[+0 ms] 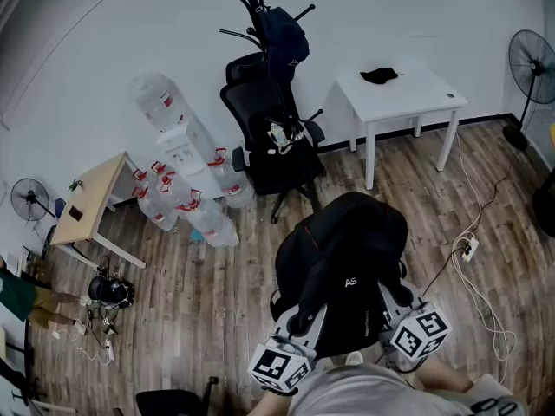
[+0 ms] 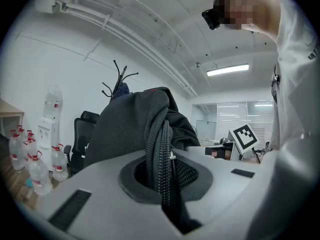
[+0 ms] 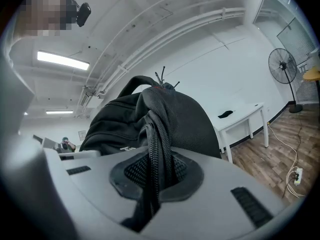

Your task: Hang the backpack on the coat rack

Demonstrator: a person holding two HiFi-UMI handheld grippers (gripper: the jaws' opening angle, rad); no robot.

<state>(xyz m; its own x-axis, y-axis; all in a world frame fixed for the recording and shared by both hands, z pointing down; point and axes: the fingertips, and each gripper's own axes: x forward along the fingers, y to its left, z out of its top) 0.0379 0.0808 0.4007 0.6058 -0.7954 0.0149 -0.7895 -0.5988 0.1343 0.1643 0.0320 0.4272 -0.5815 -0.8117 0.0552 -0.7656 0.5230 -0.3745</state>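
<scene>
Office, chair (image 1: 276,150) crowding coat rack (image 1: 257,7). I am clamping backpack (image 1: 342,267) seams tight in left hand-held gripper (image 2: 167,191) and right hand-held gripper (image 3: 151,184). Thin folds could be slipping free during the lift.

the left hand-held gripper (image 2: 167,184) and right hand-held gripper (image 3: 150,184) are smooth light-grey plastic shells, each with a dark oval recess around its jaws and black rectangular slots. a white cube with black square markers (image 1: 282,364) rides on each. the person wears a pale grey top (image 1: 373,393).
</scene>
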